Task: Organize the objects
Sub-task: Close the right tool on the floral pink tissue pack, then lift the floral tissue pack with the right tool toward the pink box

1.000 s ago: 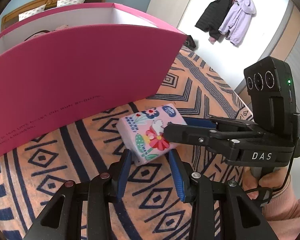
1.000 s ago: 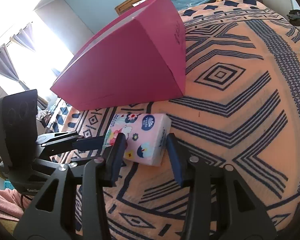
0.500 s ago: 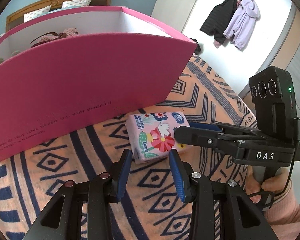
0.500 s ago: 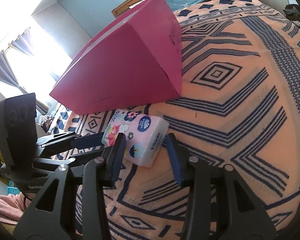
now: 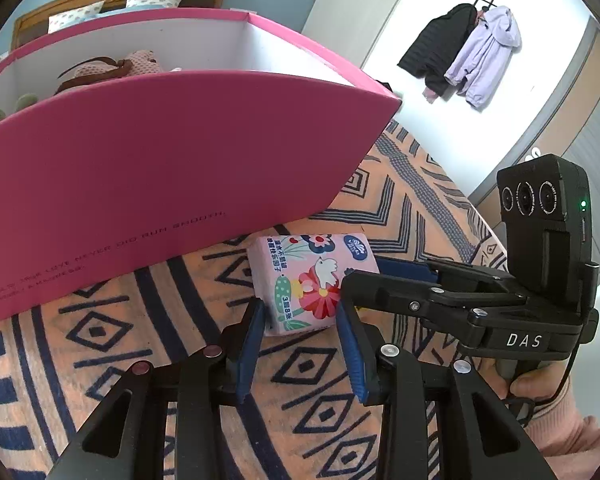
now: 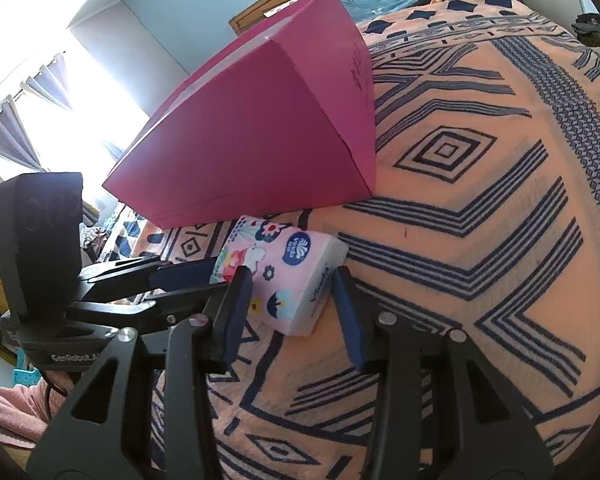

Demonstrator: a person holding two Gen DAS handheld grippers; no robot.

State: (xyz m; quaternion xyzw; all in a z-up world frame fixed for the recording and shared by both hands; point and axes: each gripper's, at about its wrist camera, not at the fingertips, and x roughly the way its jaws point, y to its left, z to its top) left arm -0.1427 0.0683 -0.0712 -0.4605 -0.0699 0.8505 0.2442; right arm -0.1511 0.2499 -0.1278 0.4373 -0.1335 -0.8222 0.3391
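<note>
The small pink tissue pack with the printed flowers and a white bird (image 5: 310, 280) lies on the orange bedspread with dark blue geometric lines (image 5: 100, 332), just in front of the long wall of the big magenta cardboard box (image 5: 172, 168). It is outside the box, near the corner of it, so I judge it is the next thing you want to put inside.

Your left gripper (image 5: 300, 332) comes to the pack from the near side. Its blue pads stand apart, one at each side of the near end of the pack, and a small gap shows at least on the left side, so the jaws are released and nothing is gripped. Your right gripper (image 6: 290, 300) comes from the other direction, crossing the left one. Its jaws are also spread, with the corner of the pack between them; the right pad is clearly free of the wrapper, the left pad is very near and I cannot tell if it touches.

Both tools frame the same soft pack, probably because it can slide on the cloth when only one pushes it.

Inside the box, a pink knitted toy with brown parts (image 5: 112, 70) already lies behind the white inner wall.
</note>
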